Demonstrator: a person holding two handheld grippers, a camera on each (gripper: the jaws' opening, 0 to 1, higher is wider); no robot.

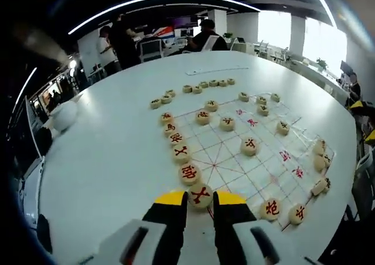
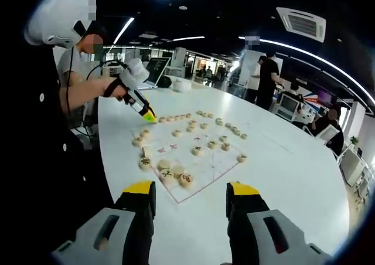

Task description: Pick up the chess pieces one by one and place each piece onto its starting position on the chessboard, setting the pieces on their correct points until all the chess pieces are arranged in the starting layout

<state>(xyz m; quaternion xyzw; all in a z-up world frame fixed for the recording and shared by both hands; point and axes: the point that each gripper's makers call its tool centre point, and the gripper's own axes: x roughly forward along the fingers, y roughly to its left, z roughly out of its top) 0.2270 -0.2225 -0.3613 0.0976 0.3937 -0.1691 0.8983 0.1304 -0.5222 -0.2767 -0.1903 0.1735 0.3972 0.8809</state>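
A Chinese chessboard sheet [image 1: 234, 159] with red lines lies on the white table [image 1: 111, 165]. Round wooden pieces stand in a row along its left edge [image 1: 181, 153], and others are spread over the grid. My left gripper [image 1: 200, 198] is shut on a red-marked piece [image 1: 200, 194] at the near end of that row, low on the board. The left gripper [image 2: 147, 116] touches the board's far left edge in the right gripper view. My right gripper [image 2: 191, 196] is open with nothing between its jaws, above bare table in front of the board [image 2: 193, 153].
Several loose pieces [image 1: 208, 84] lie off the board at its far side. A white round object [image 1: 64, 115] sits at the table's left. The person holding the grippers [image 2: 70, 89] stands at the left. Other people [image 2: 266, 80] and desks are beyond the table.
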